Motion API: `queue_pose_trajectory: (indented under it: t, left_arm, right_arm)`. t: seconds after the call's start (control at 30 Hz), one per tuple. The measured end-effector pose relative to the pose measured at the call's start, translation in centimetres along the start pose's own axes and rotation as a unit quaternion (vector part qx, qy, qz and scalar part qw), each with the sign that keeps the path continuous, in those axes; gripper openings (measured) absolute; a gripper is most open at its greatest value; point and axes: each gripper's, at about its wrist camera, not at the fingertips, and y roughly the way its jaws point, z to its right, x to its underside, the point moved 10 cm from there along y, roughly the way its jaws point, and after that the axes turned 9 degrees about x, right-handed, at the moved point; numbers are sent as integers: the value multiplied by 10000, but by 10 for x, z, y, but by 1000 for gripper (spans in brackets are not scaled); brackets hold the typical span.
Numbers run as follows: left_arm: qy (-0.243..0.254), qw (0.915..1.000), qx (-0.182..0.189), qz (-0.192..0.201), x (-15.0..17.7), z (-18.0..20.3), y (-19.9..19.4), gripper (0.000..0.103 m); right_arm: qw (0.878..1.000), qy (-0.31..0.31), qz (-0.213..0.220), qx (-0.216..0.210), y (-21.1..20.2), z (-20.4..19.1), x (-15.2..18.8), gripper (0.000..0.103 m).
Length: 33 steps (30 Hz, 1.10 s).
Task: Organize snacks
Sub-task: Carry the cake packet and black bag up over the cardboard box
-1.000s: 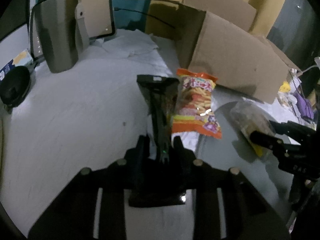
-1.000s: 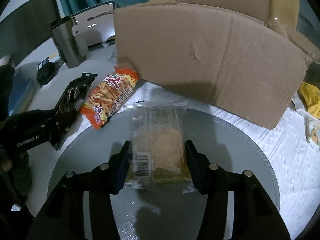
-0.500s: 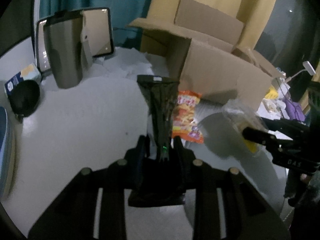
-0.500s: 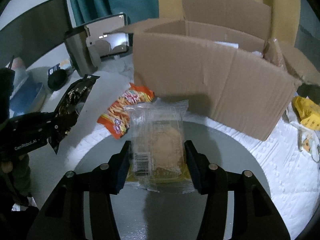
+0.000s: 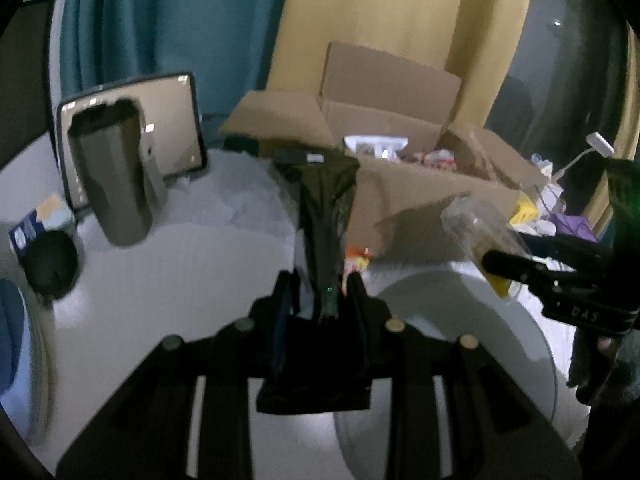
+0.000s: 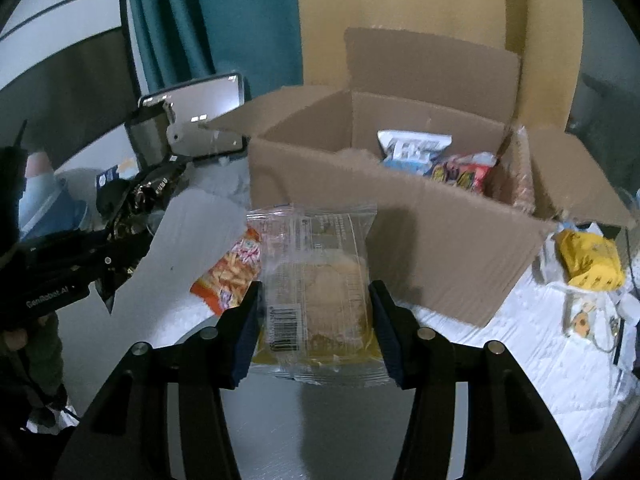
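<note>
My left gripper (image 5: 320,286) is squeezed tight on a long dark shiny snack bag (image 5: 326,216), and the bag sticks up toward twelve o'clock in the left wrist view, held off the white table (image 5: 168,272). My right gripper (image 6: 316,312) holds a clear plastic packet with a round brown cake inside (image 6: 316,280); its two black fingers (image 6: 250,328) press on the packet's left and right sides, so the jaws are part way apart around it. The packet is up in the air, above a round grey tray (image 6: 304,432) at six o'clock. In the right wrist view the open brown cardboard box (image 6: 400,216) stands at twelve to one o'clock, right behind the packet. Inside the box I see a blue and white snack bag (image 6: 414,148) and a red snack bag (image 6: 460,172). An orange bag of crunchy sticks (image 6: 228,272) lies flat on the table at nine o'clock, just beside the box and the tray's edge. My left gripper with its dark bag shows far out at nine o'clock too. A tall shiny silver cup (image 5: 114,184) stands at ten o'clock in the left wrist view, with a black-framed tablet (image 5: 176,120) leaning behind it. A yellow crumpled bag (image 6: 592,260) sits at three o'clock, past the box.
</note>
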Motion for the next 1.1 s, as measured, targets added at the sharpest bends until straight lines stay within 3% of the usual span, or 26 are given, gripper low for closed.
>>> queue_pose_trajectory:
  t: [0.43,1.1]
  left_arm:
    - [324,9986,79,420,-60,18,11,28]
    - [595,9966,348,447,-116,32,70,28]
  right_arm:
    - [9990,151,387,169,-6,33,-42,55]
    - [9982,102,549,206,16,51,-87,55]
